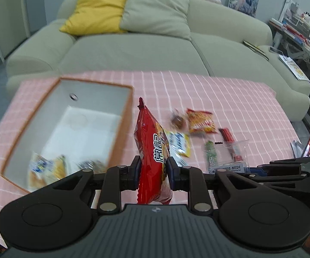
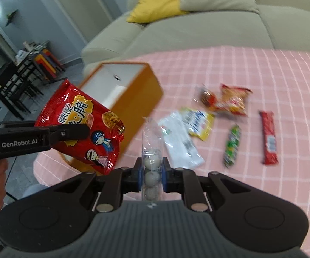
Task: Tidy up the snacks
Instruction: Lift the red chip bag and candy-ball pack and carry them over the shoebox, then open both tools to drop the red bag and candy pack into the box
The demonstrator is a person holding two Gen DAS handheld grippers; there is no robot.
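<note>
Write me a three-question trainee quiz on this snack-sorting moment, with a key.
1. True or false: the left gripper holds the red snack bag between its fingers.
2. What is the right gripper shut on? A) the green candy stick B) a clear packet of round pale balls C) the red bar
3. Fill in: the open box stands on a pink checked ____.

Key:
1. True; the red snack bag is pinched upright and off the cloth.
2. B, the clear packet. The green candy stick and red bar lie loose on the tablecloth.
3. Tablecloth.
</note>
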